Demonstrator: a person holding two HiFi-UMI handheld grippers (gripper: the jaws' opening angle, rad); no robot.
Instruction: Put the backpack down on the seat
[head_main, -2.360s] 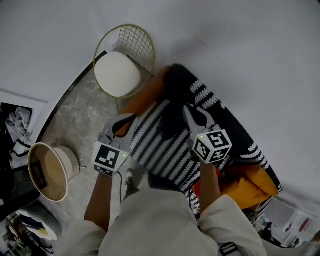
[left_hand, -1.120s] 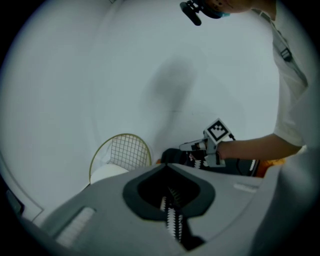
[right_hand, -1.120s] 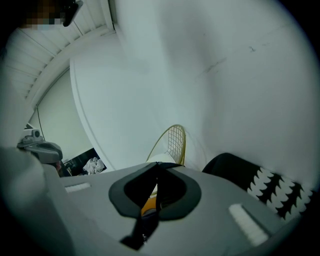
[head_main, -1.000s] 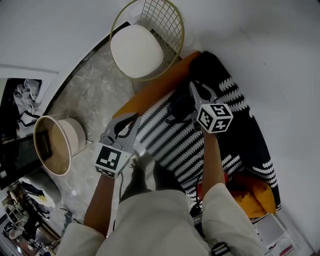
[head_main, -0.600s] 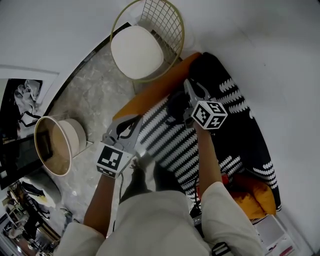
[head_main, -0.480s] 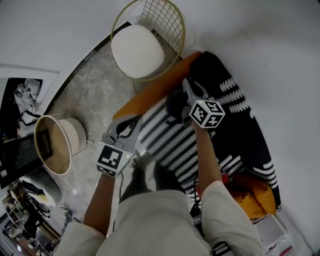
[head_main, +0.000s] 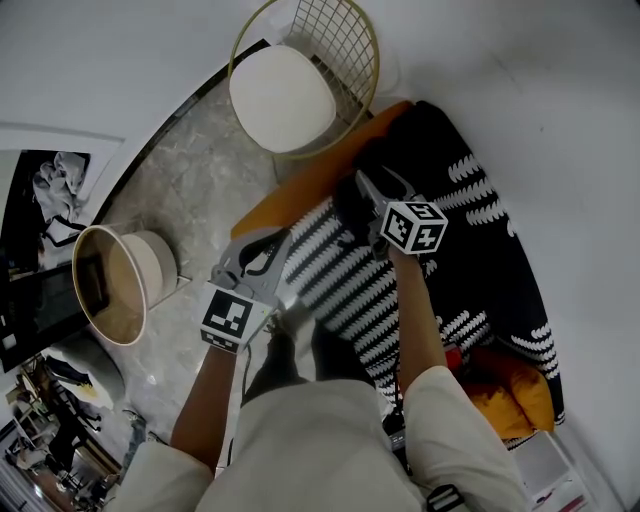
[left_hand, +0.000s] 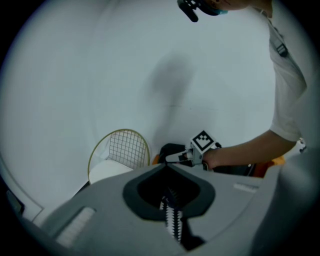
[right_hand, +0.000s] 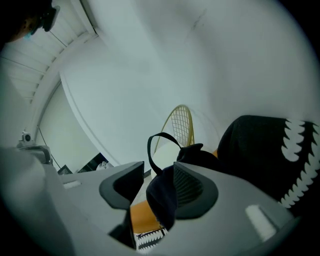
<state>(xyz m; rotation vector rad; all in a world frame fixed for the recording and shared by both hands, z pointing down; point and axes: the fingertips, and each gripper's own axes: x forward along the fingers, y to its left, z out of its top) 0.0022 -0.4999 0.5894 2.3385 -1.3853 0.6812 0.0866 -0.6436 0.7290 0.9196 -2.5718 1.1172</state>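
The backpack (head_main: 350, 205) lay at the far end of the striped seat (head_main: 345, 295), its fabric between our right gripper's (head_main: 372, 190) jaws, which had just been opening and stood apart. Our left gripper (head_main: 270, 245), jaws together, waited nearer, to the left.

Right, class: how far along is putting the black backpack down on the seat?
Done: the black fabric backpack looks set down on the black-and-white striped throw covering the orange seat. In hand: the right tool has just been opening its jaws, backpack cloth between them but not pinched; the left tool is clamped on the striped throw. Left: draw the right tool clear.
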